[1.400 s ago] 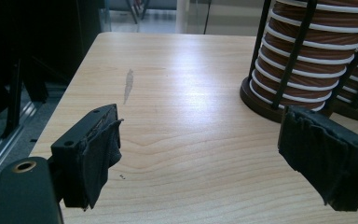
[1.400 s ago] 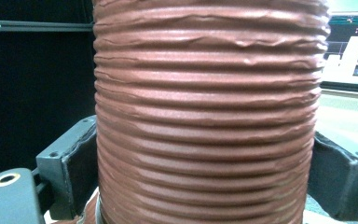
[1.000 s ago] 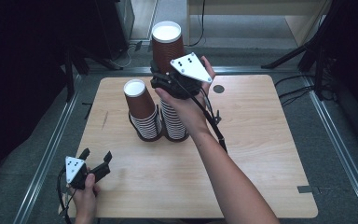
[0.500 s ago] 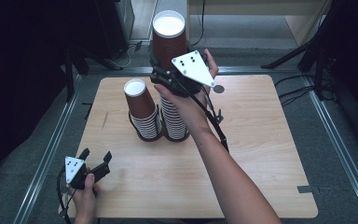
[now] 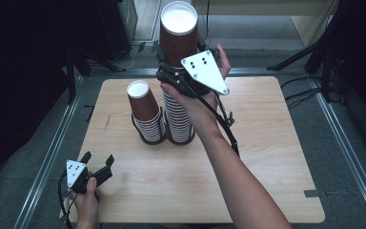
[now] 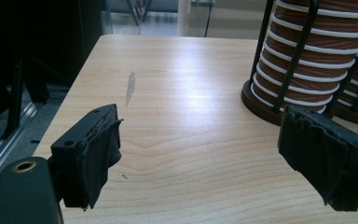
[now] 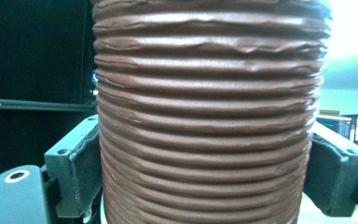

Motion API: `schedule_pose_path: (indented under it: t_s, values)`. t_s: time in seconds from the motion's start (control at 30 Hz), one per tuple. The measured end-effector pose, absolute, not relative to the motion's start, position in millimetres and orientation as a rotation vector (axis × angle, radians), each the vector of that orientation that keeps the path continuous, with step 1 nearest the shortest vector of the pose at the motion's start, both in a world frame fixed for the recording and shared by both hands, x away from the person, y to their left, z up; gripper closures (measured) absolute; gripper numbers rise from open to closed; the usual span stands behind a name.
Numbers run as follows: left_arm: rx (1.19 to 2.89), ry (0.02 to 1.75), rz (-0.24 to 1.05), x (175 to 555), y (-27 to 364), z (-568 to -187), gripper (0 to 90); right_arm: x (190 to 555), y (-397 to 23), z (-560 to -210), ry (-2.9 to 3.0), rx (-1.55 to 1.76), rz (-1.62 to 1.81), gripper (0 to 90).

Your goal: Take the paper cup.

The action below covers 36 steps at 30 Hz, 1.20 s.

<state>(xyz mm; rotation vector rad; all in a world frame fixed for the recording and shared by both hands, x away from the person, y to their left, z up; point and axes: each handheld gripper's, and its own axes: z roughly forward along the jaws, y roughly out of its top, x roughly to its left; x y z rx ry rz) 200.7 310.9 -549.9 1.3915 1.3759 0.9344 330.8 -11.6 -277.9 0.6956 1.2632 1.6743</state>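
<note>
While your right gripper [image 5: 183, 71] hangs above the far middle of the tabletop [image 5: 267, 157], its fingers [image 7: 81, 168] are clamped on the ribbed brown wall of a paper cup [image 5: 177, 31], one pad on each side. That cup is lifted above the taller stack of cups [image 5: 177, 117], upright, white inside facing up, its long axis vertical. In the right gripper view the cup wall stands straight up between the two pads.

Just left of the taller stack stands the shorter stack [image 5: 145, 112], also upright, mouth up, each in a dark wire holder with a round base [image 6: 261, 100]. The two bases sit side by side, close together, near the middle of the tabletop toward its far edge.

Room to move: the right half of the tabletop is bare wood out to its right edge, and the near half is bare too, apart from your right forearm [image 5: 243, 186] crossing it. Metal rails [image 5: 47, 157] run along both sides of the tabletop.

Your left gripper [image 5: 97, 164] rests at the near left corner, close to the near edge, with its fingers [image 6: 93, 154] spread wide and nothing between them. In the left gripper view they point across bare wood toward the holder bases, well apart from them.
</note>
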Motion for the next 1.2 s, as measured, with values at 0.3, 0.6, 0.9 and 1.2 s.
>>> schedule_pose_path:
  t_s: [0.3,0.6,0.9,1.2]
  values:
    - [1.369,1.381,0.933,200.0,312.3,-549.8,13.0,328.5,-21.1,-274.0,1.229,0.690,1.659,13.2]
    - [1.382,1.377,0.940,200.0,312.1,-549.6,13.0,325.1,-41.1,-275.3,1.198,0.703,1.628,13.1]
    - [1.379,1.379,0.931,199.1,312.1,-548.4,13.0,319.8,-66.1,-283.5,1.182,0.732,1.608,13.1]
    - [1.392,1.369,0.925,197.4,311.9,-547.3,10.2,313.7,-87.9,-304.5,1.194,0.767,1.577,13.0]
